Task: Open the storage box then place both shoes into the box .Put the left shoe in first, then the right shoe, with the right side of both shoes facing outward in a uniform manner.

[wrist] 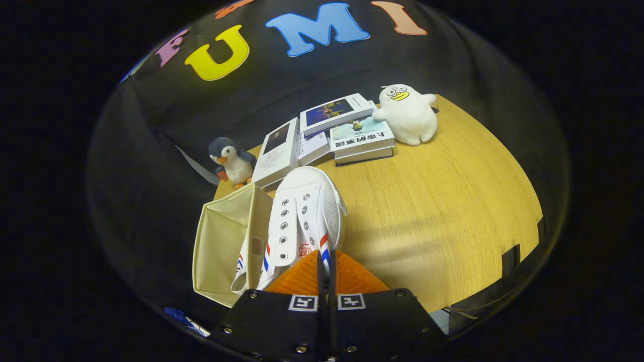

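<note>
White canvas shoe (pixel 302 216) with metal eyelets and a mesh-textured side, its edge pinched between the closed, ribbed fingers (pixel 297 276) of the gripper (pixel 325 274); fabric storage box (pixel 221 246) — matt, cream; table (pixel 443 201) — smooth wood grain; fluffy plush duck (pixel 408 114); glossy paper books (pixel 359 138).

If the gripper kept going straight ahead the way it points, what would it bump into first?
The gripper is already shut on the white shoe. Straight beyond the shoe's toe stand the books on the table, probably the first thing met, though depth is hard to judge.
</note>
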### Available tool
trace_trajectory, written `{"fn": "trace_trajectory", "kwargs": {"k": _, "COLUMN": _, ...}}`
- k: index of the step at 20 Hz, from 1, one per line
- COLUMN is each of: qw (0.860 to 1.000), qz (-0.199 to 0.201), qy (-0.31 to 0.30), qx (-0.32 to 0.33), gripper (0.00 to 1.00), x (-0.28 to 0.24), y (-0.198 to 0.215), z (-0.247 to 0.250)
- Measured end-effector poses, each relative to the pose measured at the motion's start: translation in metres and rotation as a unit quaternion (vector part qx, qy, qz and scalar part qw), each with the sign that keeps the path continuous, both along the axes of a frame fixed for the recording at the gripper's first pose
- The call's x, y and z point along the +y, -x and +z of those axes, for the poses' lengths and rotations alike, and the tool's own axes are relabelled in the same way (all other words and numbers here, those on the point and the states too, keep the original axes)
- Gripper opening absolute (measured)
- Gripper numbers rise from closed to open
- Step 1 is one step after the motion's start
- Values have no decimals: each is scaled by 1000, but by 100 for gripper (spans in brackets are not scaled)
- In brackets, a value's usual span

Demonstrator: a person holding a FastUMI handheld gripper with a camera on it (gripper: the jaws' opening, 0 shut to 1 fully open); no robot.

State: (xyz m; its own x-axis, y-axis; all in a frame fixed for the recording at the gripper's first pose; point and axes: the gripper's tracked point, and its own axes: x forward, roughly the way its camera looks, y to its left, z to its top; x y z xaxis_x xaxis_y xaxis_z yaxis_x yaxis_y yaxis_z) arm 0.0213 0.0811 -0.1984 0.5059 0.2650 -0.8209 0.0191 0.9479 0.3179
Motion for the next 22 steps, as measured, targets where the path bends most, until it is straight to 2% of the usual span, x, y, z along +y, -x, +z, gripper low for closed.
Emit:
{"fn": "trace_trajectory", "kwargs": {"k": 10, "qw": 999, "qz": 35, "qy": -11, "qx": -14, "gripper": 0, "x": 90, "y": -7, "z": 11}}
{"fn": "trace_trajectory", "kwargs": {"k": 15, "qw": 999, "qz": 49, "qy": -7, "qx": -7, "gripper": 0, "x": 127, "y": -3, "z": 0}}
{"fn": "trace_trajectory", "kwargs": {"k": 22, "qw": 998, "qz": 59, "qy": 11, "qx": -7, "gripper": 1, "x": 154, "y": 4, "z": -27}}
